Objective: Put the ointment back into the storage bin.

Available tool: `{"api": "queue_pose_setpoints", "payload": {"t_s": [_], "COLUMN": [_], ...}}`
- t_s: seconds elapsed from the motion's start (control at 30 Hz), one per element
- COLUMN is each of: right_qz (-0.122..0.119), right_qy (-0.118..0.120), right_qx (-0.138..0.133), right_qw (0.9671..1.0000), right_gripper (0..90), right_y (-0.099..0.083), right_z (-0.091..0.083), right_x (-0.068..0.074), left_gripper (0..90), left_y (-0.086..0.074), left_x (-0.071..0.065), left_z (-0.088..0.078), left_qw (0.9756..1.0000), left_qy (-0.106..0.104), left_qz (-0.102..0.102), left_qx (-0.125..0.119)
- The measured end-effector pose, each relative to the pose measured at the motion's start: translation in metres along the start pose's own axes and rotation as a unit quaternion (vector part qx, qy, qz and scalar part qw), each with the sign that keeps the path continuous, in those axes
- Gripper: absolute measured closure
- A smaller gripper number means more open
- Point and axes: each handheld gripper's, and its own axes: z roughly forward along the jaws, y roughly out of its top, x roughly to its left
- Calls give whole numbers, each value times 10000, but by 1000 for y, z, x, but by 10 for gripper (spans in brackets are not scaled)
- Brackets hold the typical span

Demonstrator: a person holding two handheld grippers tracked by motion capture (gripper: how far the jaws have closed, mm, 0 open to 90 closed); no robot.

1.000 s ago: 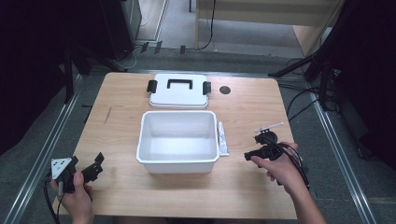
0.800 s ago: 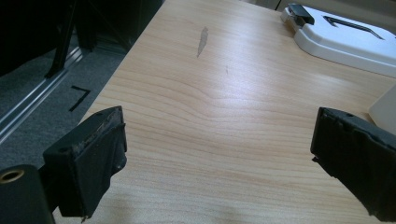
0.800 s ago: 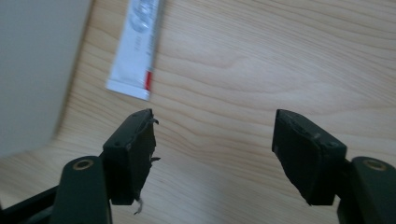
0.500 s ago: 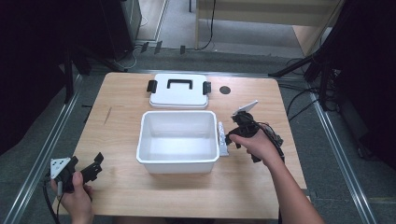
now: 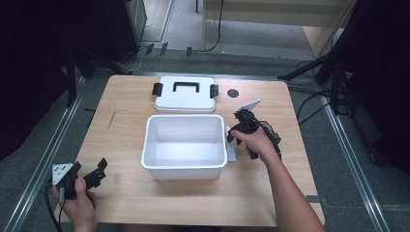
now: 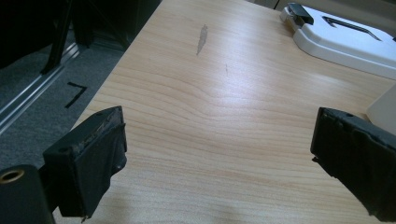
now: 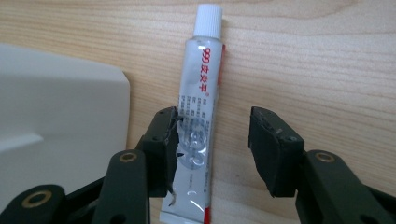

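A small white tube [image 7: 198,121] with a white cap and red print lies flat on the wood, right beside the white bin [image 5: 184,145]. My right gripper [image 7: 212,140] hangs open over the tube, one jaw on each side of its lower half, the left jaw close against it. From above, the right gripper [image 5: 236,136] points down at the tube [image 5: 230,147] by the bin's right wall. My left gripper [image 6: 219,140] stands wide open over bare wood, and the high view has it [image 5: 92,174] at the table's front left corner.
The bin's white lid [image 5: 185,93] with black handle and clips lies behind the bin. A dark round hole [image 5: 233,93] marks the table at the back right. The table's left edge [image 6: 100,88] drops to a grey floor with metal rails.
My right gripper moved from the table's right side leftward to the bin's right wall and now straddles the tube. The left gripper stayed put.
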Motion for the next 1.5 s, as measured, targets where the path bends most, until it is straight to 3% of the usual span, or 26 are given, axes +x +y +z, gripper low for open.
{"api": "queue_pose_setpoints", "payload": {"t_s": [0.13,0.8,0.93,1.2,1.4,1.5], "right_qz": [31,32,-146,-278,-734,-832], "right_qy": [106,13,-91,-341,-799,-817], "right_qx": [42,-49,-88,-149,-229,-246], "right_qw": [9999,10000,9998,9989,9938,9929], "right_gripper": [551,656,680,693,702,703], "right_y": [4,13,12,10,7,6], "right_z": [3,15,15,14,15,15], "right_x": [2,5,4,2,10,11], "left_gripper": [39,39,39,39,39,39], "left_y": [0,0,0,0,0,0], "left_x": [0,1,1,2,2,2], "left_z": [0,0,0,0,0,0], "left_qw": [10000,10000,10000,10000,10000,10000], "left_qy": [-1,-39,-53,-67,-82,-78], "left_qz": [-13,-28,-33,-39,-39,-47], "left_qx": [8,39,44,57,42,37]}}
